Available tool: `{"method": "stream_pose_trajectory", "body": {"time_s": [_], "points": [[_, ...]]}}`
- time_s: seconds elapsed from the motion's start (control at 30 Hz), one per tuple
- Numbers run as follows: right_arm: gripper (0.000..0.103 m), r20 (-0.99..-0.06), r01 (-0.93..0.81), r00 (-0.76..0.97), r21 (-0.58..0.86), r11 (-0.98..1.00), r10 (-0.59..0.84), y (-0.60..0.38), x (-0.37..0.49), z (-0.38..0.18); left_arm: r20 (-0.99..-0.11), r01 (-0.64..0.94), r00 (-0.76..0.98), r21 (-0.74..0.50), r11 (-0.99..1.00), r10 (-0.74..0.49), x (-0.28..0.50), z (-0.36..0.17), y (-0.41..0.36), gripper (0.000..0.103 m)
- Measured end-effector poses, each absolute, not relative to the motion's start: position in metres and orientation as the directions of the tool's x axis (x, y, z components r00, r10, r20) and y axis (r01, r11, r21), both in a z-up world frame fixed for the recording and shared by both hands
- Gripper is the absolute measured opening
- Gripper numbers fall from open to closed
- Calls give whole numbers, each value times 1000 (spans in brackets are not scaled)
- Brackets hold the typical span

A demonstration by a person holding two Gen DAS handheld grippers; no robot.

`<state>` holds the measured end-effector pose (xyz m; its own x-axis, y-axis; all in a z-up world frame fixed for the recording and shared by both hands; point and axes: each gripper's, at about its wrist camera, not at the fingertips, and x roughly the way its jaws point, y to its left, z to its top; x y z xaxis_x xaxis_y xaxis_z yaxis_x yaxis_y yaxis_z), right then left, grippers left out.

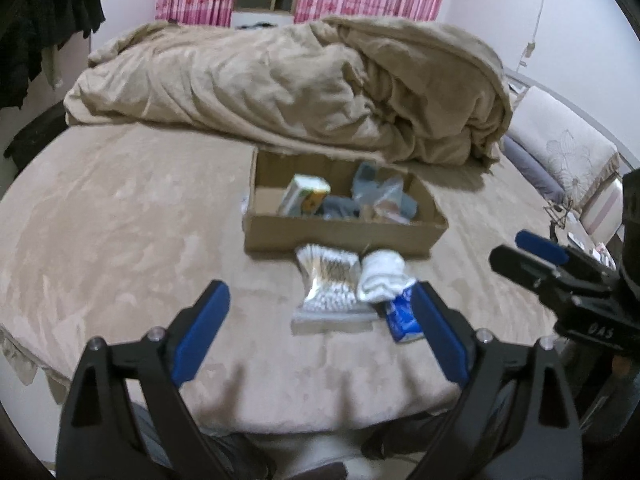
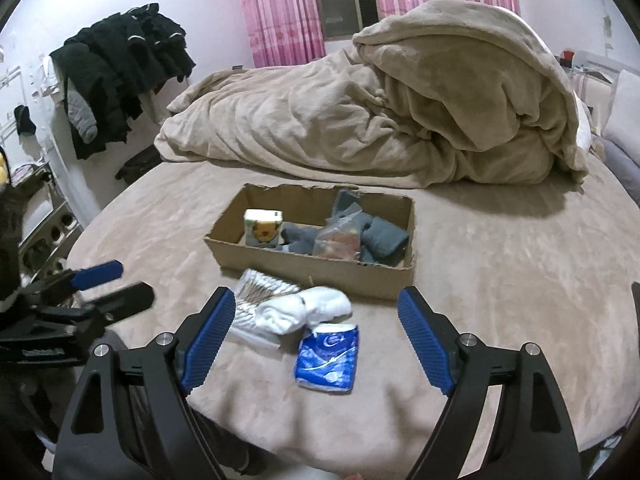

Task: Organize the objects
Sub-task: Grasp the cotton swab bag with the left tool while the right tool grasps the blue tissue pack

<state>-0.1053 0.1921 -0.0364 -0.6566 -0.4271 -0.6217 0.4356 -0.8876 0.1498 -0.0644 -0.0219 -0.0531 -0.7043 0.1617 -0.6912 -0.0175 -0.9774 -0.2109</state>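
Each gripper is built of matte black plastic, with two broad forked arms pierced by triangular cut-outs and pinned by round silver screws. On the left gripper smooth blue pads are fitted to the inner faces of the fingers, while on the right gripper the blue pads are seen to be ribbed. Small pale lettering is borne on the black body of the right gripper where it is seen from the left camera.
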Motion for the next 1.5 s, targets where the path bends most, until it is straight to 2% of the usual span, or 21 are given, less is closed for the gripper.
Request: {"method": "stream_pose_trajectory", "body": {"time_s": [0.17,0.67,1.13,1.17,1.27,1.43,1.5], "points": [[86,-648,435,-633,153,-887,-422,190,-107,-52,-731,-17,-661,-212,-977,170,-73,-78,-19,93],[86,-726,422,-553,178,-889,-409,184,-130,-106,-773,-31,-612,-190,-981,169,-107,-121,-15,93],[86,-790,409,-486,173,-896,-375,177,-152,-147,-768,-24,-619,-194,-981,167,-144,-137,-22,93],[85,-794,406,-485,166,-899,-366,176,-153,-149,-768,-32,-615,-197,-980,175,-147,-138,-21,93],[73,-805,417,-479,144,-898,-351,172,-154,-155,-777,-55,-598,-204,-977,196,-156,-145,-16,93],[71,-810,443,-470,128,-888,-351,168,-154,-162,-790,-97,-576,-190,-977,211,-167,-154,-2,93],[67,-808,443,-475,122,-888,-348,168,-155,-162,-799,-141,-569,-136,-981,193,-169,-158,9,93]]}}
